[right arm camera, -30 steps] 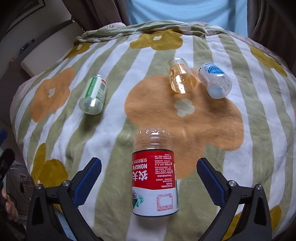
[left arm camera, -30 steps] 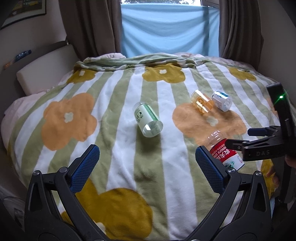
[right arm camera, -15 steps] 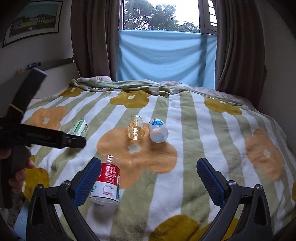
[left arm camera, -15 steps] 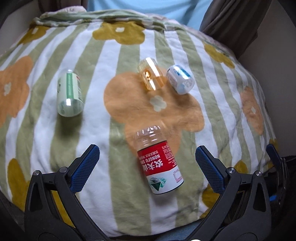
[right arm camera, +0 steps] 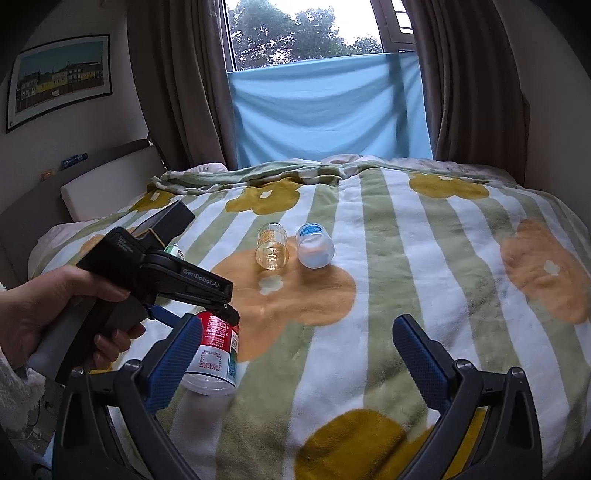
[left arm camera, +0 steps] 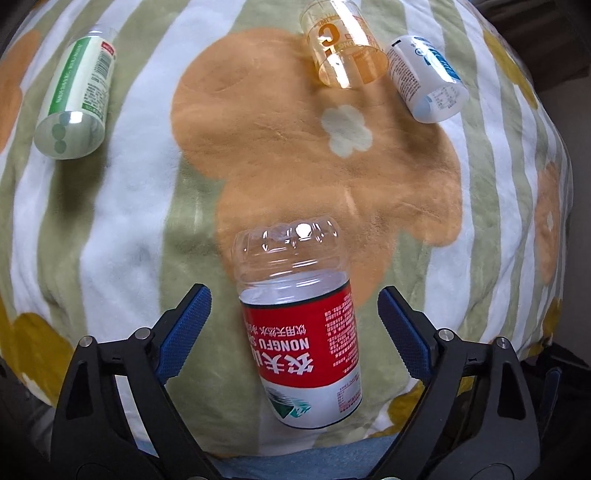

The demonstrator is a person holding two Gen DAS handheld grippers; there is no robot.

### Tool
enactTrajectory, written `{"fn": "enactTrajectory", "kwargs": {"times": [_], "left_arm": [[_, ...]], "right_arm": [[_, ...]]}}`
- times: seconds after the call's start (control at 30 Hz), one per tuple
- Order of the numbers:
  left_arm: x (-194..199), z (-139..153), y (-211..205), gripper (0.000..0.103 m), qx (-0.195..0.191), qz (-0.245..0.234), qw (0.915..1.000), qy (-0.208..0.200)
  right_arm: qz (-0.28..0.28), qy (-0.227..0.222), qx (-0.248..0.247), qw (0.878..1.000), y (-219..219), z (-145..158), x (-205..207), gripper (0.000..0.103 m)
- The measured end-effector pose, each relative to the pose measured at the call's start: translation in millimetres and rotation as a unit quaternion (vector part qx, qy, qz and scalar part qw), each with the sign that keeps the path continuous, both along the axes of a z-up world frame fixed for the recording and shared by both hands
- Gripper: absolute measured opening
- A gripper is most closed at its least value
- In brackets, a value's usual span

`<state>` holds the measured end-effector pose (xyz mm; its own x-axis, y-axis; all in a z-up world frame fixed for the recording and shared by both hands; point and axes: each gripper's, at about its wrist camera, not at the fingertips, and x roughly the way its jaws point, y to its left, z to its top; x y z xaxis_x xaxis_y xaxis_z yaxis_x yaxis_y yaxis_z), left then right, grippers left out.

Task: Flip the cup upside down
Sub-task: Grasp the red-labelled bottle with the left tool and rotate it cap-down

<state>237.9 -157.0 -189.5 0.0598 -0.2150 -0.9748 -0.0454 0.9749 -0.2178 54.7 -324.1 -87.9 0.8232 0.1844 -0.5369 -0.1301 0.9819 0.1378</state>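
A blanket with green and white stripes and orange and yellow flowers covers the bed. Beyond it, brown curtains flank a window (trees show outside), its lower part hung with a blue cloth. A framed picture hangs on the left wall above a white cushion.

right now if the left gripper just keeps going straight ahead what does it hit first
The red-labelled cup, lying on its side on the blanket, sits between the open left gripper fingers already. Pushing on would likely meet it first, though depth is unclear.
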Motion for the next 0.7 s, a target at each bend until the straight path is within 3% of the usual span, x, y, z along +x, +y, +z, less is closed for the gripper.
{"fn": "enactTrajectory", "kwargs": {"times": [0.13,0.27,0.3,0.5,0.63,0.7], "left_arm": [[5,-10,-2,0.075,-0.008,0.011,0.9997,0.023],[7,-16,-6,0.068,-0.006,0.008,0.9995,0.028],[9,-16,-5,0.062,-0.005,0.008,0.9995,0.029],[7,-17,4,0.061,-0.023,0.008,0.9995,0.019],[-3,0,10,0.061,-0.039,-0.005,0.9990,-0.023],[-12,18,9,0.061,-0.048,-0.021,0.9958,-0.076]], "right_arm": [[0.005,0.003,-0.006,1.000,0,-4,1,0.103],[0.007,0.008,-0.005,1.000,-1,-7,5,0.103],[0.007,0.008,-0.003,1.000,-2,-7,5,0.103],[0.008,0.010,0.005,1.000,-3,-8,6,0.103],[0.007,0.008,0.008,1.000,-4,-7,5,0.103],[0.005,0.003,0.014,1.000,-5,-6,4,0.103]]}}
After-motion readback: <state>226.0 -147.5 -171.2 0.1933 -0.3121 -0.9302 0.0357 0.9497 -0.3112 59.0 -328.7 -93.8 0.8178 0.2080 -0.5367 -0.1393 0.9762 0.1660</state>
